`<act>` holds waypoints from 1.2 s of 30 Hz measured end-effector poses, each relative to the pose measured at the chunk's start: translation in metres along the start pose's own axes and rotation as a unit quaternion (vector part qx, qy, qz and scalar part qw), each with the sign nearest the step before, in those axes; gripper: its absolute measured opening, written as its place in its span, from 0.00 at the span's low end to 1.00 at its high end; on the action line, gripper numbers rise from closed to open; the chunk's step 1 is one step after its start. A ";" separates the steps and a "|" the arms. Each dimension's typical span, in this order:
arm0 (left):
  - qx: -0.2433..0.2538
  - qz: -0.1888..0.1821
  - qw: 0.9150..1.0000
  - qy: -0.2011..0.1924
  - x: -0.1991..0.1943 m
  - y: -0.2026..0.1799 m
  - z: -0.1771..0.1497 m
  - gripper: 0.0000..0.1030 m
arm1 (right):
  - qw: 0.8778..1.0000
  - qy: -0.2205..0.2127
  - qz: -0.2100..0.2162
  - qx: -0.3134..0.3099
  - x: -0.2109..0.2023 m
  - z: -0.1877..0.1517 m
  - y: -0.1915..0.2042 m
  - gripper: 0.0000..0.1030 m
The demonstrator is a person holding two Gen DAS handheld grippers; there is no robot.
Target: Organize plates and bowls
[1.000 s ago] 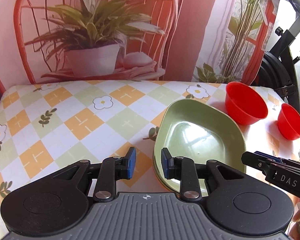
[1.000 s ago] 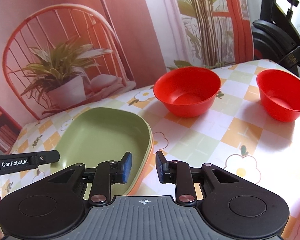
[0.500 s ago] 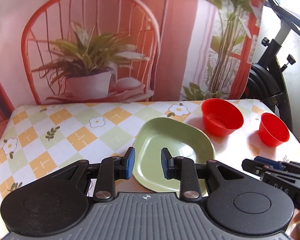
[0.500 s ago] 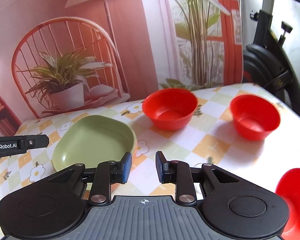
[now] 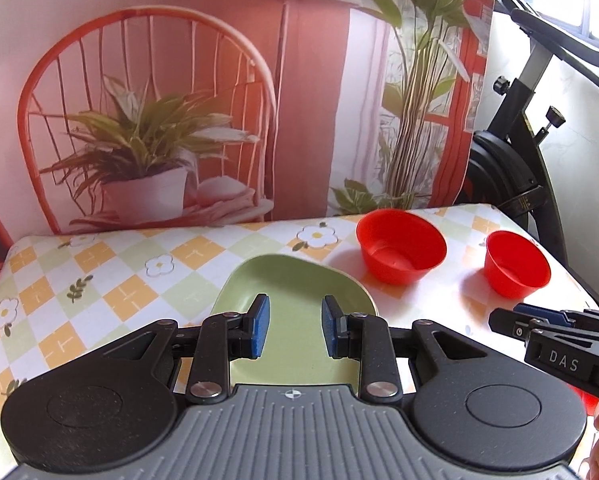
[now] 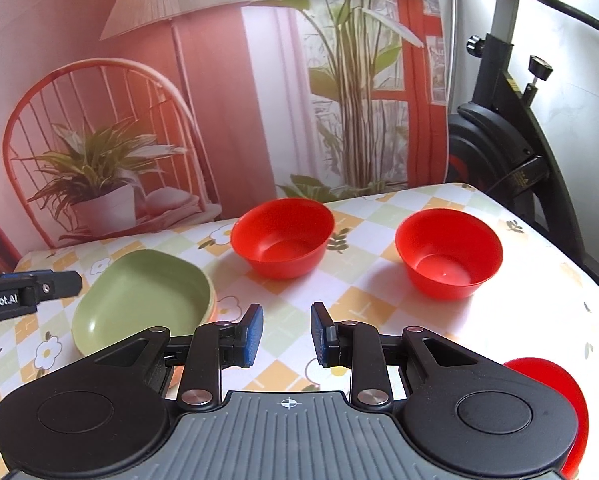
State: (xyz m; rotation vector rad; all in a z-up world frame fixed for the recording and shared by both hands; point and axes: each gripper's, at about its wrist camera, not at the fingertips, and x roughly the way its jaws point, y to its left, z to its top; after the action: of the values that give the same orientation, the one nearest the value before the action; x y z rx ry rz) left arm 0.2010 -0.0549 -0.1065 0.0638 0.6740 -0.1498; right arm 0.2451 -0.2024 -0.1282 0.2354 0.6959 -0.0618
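Above the tabletop (image 6: 379, 304), left gripper (image 5: 291, 326) and right gripper (image 6: 286, 334) hover half-open, empty; plates (image 6: 147, 300) look stacked, so the red bowls (image 6: 283, 236) need nesting next.

The green plate's (image 5: 295, 280) near edge is hidden behind the left gripper (image 5: 292, 326). In the right wrist view, 1 red object (image 6: 547, 384) shows only partly behind the right gripper (image 6: 286, 334).

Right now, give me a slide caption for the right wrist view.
Open right tongs hover over the checked table, green plate at left, two red bowls ahead.
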 end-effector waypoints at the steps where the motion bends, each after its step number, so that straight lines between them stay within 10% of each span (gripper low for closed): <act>1: 0.002 0.000 1.000 -0.006 0.000 -0.001 0.001 0.30 | 1.000 0.000 0.000 0.000 0.001 0.001 -0.001 0.24; 11: 0.011 -0.003 0.999 -0.051 0.006 -0.002 0.020 0.35 | 1.000 -0.007 -0.009 0.011 0.014 0.021 -0.017 0.24; 21: 0.055 0.028 0.998 -0.015 0.046 -0.029 0.047 0.36 | 0.999 -0.013 -0.006 0.037 0.044 0.044 -0.025 0.24; 27: 0.090 0.043 0.994 -0.037 0.068 -0.049 0.057 0.86 | 0.999 -0.010 -0.006 0.048 0.069 0.051 -0.023 0.25; 36: 0.081 -0.002 0.996 -0.028 0.100 -0.041 0.066 0.71 | 0.999 -0.006 -0.014 0.051 0.094 0.053 -0.027 0.30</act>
State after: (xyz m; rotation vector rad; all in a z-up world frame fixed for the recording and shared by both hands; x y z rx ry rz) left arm 0.3119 -0.1143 -0.1178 0.2139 0.6049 -0.2098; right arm 0.3472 -0.2396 -0.1543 0.3237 0.6854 -0.1253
